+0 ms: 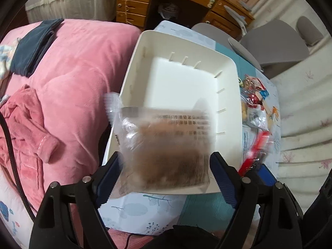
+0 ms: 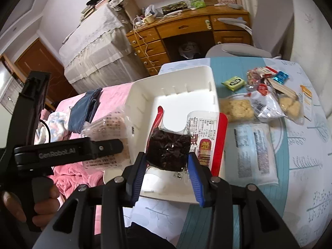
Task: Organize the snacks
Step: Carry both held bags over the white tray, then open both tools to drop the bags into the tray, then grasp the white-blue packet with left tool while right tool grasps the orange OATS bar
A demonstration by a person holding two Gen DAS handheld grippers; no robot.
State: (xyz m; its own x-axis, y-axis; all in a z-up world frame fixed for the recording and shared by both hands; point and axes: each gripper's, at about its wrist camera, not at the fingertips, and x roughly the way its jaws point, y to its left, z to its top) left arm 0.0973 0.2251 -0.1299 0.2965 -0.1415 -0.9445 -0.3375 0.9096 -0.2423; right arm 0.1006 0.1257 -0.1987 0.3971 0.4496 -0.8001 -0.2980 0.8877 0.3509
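Observation:
A white bin [image 1: 141, 62] stands on the table with its floor bare. Between the wide-apart jaws of my left gripper [image 1: 166, 166] hangs a clear packet of brown snack [image 1: 166, 145], smeared by motion over the bin's near left corner; the pads do not seem to press it. In the right wrist view, my right gripper [image 2: 167, 166] is shut on a red-and-clear packet of dark snack [image 2: 169, 147], held over the bin [image 2: 186, 70]. The left gripper [image 2: 112, 145] shows at the left there, with the clear packet [image 2: 108, 124] by it.
Several loose snack packets [image 2: 265, 103] lie on the patterned tablecloth [image 2: 300, 145] right of the bin, two white ones [image 2: 257, 149] nearest. Pink bedding [image 1: 78, 72] borders the table on the left. A wooden desk [image 2: 186, 29] and grey chair [image 2: 238, 49] stand behind.

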